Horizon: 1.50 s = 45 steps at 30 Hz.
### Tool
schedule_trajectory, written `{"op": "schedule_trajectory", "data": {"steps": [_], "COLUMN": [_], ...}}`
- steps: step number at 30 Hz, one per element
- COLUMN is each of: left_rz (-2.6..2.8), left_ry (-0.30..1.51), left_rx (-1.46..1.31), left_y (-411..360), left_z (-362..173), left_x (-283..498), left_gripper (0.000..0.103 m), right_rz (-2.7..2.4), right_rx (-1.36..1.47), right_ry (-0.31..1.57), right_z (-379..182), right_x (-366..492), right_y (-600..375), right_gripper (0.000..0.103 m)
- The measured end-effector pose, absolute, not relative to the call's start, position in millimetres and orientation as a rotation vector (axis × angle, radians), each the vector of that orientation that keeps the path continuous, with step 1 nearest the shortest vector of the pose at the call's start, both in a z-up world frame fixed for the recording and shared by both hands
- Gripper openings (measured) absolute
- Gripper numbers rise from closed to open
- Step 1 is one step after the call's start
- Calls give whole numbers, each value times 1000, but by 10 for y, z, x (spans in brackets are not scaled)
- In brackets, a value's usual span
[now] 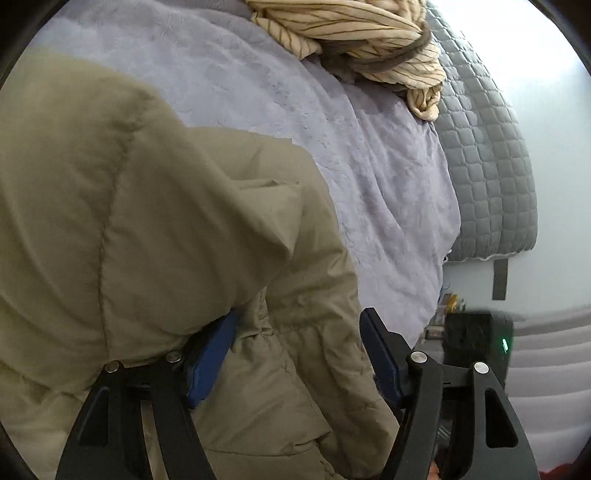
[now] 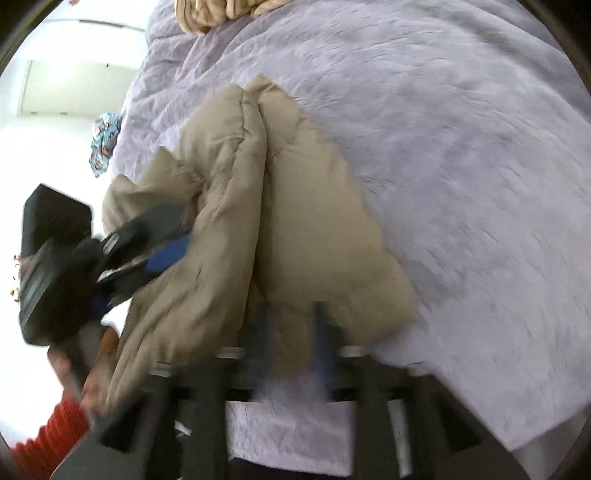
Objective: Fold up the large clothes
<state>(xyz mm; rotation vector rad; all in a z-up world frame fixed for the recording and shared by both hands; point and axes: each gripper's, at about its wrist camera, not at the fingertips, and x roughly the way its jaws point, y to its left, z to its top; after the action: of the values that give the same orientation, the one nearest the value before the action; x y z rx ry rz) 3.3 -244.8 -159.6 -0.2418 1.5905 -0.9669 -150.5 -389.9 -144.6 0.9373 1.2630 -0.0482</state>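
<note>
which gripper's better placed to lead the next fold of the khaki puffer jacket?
Probably right. The right gripper has its fingers narrowed around the khaki puffer jacket edge, though blurred. The left gripper is open with jacket fabric loose between its fingers.

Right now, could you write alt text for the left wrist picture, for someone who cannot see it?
A puffy khaki jacket fills the left and bottom of the view, with its fabric bunched between the wide-apart blue fingers of the left gripper. Behind it lies a lavender blanket on a bed, with a crumpled cream striped garment at the far end and a grey quilt at the right.
</note>
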Motion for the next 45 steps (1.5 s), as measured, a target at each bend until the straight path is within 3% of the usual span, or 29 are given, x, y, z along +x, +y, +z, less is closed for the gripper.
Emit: {"op": "schedule_trajectory", "data": {"steps": [1, 7, 13, 15, 16, 17, 21, 26, 32, 39, 45], "left_rz": [-965, -958, -915, -894, -861, -820, -546, -363, -396, -442, -420], "left_ry": [1593, 1593, 1480, 1349, 1266, 1204, 1061, 1143, 1142, 1123, 1122], "left_rx": [-243, -194, -49, 13, 37, 50, 70, -11, 93, 208, 226], "left_y": [-2462, -2610, -2691, -2569, -2454, -2358, -1760, -1365, -2032, -2697, -2649], "left_z": [-1615, -1712, -1424, -1141, -976, -857, -736, -1169, -1423, -1557, -1541], "left_x": [44, 144, 86, 64, 64, 88, 396, 830, 792, 697, 679], "left_gripper": [70, 70, 70, 70, 70, 70, 70, 70, 70, 70, 70], "right_rz": [-34, 155, 169, 102, 44, 2, -59, -108, -169, -224, -186], "right_rx": [955, 955, 896, 856, 809, 786, 776, 761, 696, 821, 842], "right_ry": [1223, 1106, 1165, 1177, 1204, 1211, 1230, 1242, 1289, 1335, 1184], "right_z": [-1365, -864, -1030, -1123, -1156, -1164, -1210, -1280, -1471, -1783, -1220], "right_x": [-1614, -1946, -1737, -1763, -1762, -1812, -1908, -2021, -1975, -2107, -2336], "right_y": [-3914, -3748, -3428, -3467, -3480, -3494, -3608, -3732, -3777, -4097, -4354], "right_gripper": [62, 62, 62, 26, 17, 16, 15, 15, 15, 15, 17]}}
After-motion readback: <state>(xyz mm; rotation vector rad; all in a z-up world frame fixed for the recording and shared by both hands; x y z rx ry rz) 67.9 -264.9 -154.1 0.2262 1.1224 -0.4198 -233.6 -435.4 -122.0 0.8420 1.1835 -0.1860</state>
